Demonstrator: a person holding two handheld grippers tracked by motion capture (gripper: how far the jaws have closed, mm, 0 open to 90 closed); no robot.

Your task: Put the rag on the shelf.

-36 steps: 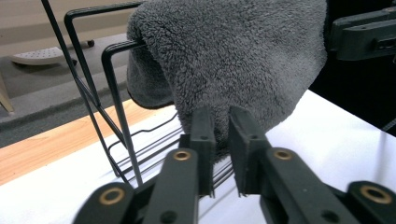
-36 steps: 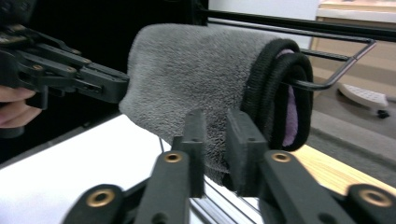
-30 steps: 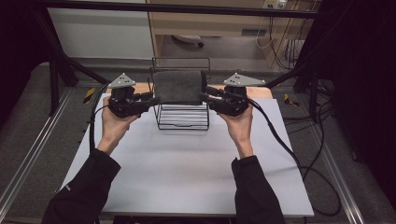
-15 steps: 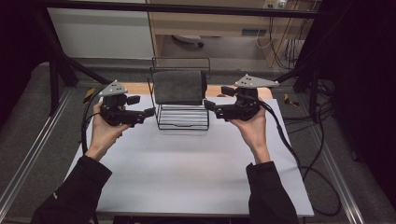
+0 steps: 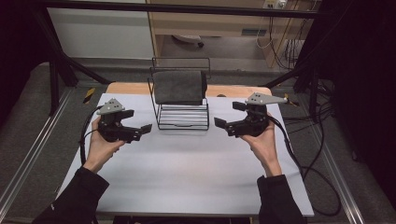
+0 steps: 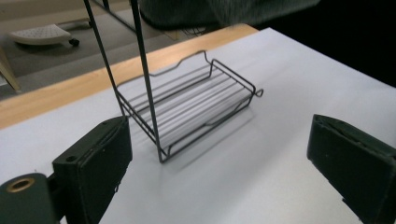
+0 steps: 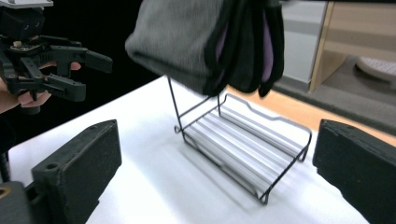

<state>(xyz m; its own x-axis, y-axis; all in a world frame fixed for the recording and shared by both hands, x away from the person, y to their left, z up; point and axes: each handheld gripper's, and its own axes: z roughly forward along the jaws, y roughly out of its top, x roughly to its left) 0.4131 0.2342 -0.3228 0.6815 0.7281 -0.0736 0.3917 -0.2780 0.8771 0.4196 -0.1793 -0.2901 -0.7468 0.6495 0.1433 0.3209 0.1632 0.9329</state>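
White table sheet [image 5: 187, 172], wire rack [image 5: 183, 116] at its far edge bearing a grey cloth [image 5: 179, 86].
Left gripper [image 5: 140, 132] and right gripper [image 5: 229, 116] gape empty, jaws just opened; the right gripper view reveals the cloth's purple lining.

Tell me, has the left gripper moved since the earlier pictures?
Yes. The left gripper has drawn away from the wire rack, leftward and toward the person, its jaws having just opened, empty.

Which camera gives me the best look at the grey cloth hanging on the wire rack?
The right gripper view: the grey cloth shows its folded layers, dark edging and purple lining, draped over the wire rack. The high view shows it whole but small. The left gripper view catches just its blurred lower edge.
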